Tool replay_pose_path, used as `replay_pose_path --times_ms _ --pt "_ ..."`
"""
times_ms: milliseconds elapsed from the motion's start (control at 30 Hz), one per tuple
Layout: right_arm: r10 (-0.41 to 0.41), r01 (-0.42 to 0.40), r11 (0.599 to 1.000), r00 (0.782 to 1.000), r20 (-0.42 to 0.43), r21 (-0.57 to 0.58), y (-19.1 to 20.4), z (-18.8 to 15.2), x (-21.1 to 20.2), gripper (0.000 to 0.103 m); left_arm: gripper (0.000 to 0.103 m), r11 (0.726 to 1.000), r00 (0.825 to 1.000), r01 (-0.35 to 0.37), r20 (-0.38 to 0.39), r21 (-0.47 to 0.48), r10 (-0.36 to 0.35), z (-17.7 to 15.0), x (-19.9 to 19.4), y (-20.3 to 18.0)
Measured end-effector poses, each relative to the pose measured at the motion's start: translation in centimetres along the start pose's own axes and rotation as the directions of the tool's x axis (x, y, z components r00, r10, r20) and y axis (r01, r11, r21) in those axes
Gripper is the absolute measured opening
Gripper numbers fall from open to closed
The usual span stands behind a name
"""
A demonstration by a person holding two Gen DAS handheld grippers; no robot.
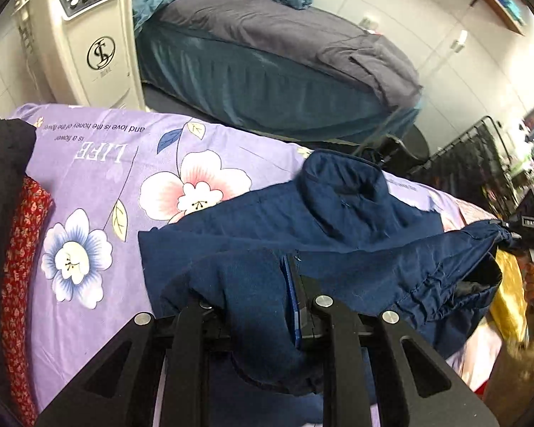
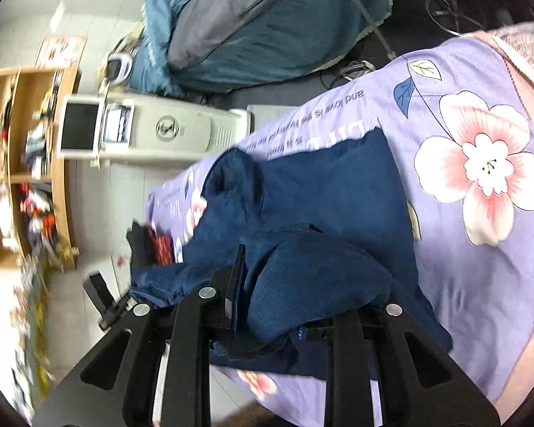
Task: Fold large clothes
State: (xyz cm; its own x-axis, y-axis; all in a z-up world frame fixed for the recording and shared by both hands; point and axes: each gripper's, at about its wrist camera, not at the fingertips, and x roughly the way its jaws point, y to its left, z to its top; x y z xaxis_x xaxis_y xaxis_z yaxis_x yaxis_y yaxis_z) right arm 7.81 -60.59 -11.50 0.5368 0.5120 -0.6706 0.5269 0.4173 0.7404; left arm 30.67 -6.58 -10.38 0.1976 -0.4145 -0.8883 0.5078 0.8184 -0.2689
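You're mid-fold: left gripper [image 1: 267,299] and right gripper [image 2: 267,306] each pinch the navy garment [image 1: 338,220] nearly closed, lifted over the floral sheet [image 1: 99,178], so next probably lay that edge flat.

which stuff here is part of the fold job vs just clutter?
In the job:
- navy garment, partly lying on the sheet
- left gripper, shut on it
- right gripper, shut on it
- purple floral sheet, the work surface

Lying about:
- red patterned cloth and black cloth at the sheet's edge
- white heater
- teal bed
- wooden shelf
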Motion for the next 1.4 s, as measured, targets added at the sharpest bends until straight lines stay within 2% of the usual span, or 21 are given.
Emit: replay_pose_path --times_ms 200,533,633,700,833,900,1000,1067,1100,1133,1167,1200,1267,1300,1367,1400 --pt "-0.033 0.032 0.998 0.999 0.015 0.058 -2.0 1.7 2.9 0.023 0.020 0.998 0.998 -0.044 -0.039 -0.037 0.042 0.1 3.3 0.7" --pt "-0.034 0.025 0.982 0.998 0.048 0.185 -5.1 2.5 6.8 0.027 0.024 0.971 0.996 -0.030 -0.093 -0.238 0.008 -0.6 7.1 3.9" --pt "0.039 -0.056 0.957 0.997 0.065 0.283 -6.9 2.6 7.1 0.035 0.029 0.949 0.993 0.038 -0.091 -0.312 -0.069 -0.3 6.7 5.0" --pt "0.076 -0.095 0.947 0.995 0.070 0.309 -7.4 2.8 7.0 0.038 0.034 0.919 0.985 0.117 -0.071 -0.377 -0.154 -0.1 6.0 6.0" --pt "0.115 -0.126 0.947 0.992 0.056 0.296 -7.4 3.3 6.4 0.045 0.044 0.837 0.946 0.272 -0.028 -0.475 -0.324 0.0 4.2 8.2" --pt "0.160 -0.173 0.929 0.985 0.066 0.328 -7.8 3.5 5.9 0.050 0.046 0.829 0.936 0.295 -0.031 -0.476 -0.351 0.2 3.5 8.5" --pt "0.257 -0.273 0.884 0.962 0.093 0.379 -8.8 3.8 5.0 0.056 0.046 0.841 0.929 0.306 -0.054 -0.447 -0.366 0.3 2.7 8.6" --pt "0.264 -0.280 0.880 0.960 0.096 0.383 -9.1 3.9 4.1 0.056 0.055 0.852 0.937 0.288 -0.055 -0.437 -0.344 0.1 2.0 8.9" --pt "0.261 -0.276 0.883 0.961 0.092 0.380 -9.0 3.9 3.8 0.057 0.065 0.857 0.945 0.277 -0.039 -0.436 -0.325 0.0 1.4 9.3" --pt "0.256 -0.271 0.886 0.962 0.091 0.376 -9.0 3.9 3.4 0.057 0.080 0.861 0.954 0.259 -0.026 -0.438 -0.300 -0.1 0.8 9.8" --pt "0.248 -0.266 0.890 0.964 0.097 0.369 -9.0 3.8 2.8 0.061 0.084 0.865 0.969 0.220 0.002 -0.451 -0.246 -0.2 -0.2 10.9" --pt "0.250 -0.275 0.890 0.961 0.115 0.364 -9.2 3.8 2.0 0.064 0.085 0.856 0.977 0.205 0.043 -0.475 -0.210 -0.5 -1.2 12.1" --pt "0.252 -0.297 0.886 0.953 0.169 0.356 -9.6 3.7 0.1 0.070 0.085 0.834 0.975 0.220 0.101 -0.507 -0.196 -0.9 -2.9 13.6" --pt "0.236 -0.287 0.894 0.954 0.184 0.345 -9.6 3.6 -0.6 0.071 0.085 0.839 0.978 0.209 0.111 -0.502 -0.177 -1.2 -3.7 13.8" --pt "0.168 -0.215 0.931 0.970 0.175 0.296 -9.0 3.2 -1.7 0.071 0.085 0.883 0.992 0.120 0.081 -0.453 -0.093 -1.5 -4.6 13.0" --pt "0.139 -0.180 0.946 0.977 0.164 0.269 -8.6 2.9 -1.8 0.071 0.085 0.916 0.998 0.057 0.056 -0.398 -0.038 -1.8 -4.8 11.7"
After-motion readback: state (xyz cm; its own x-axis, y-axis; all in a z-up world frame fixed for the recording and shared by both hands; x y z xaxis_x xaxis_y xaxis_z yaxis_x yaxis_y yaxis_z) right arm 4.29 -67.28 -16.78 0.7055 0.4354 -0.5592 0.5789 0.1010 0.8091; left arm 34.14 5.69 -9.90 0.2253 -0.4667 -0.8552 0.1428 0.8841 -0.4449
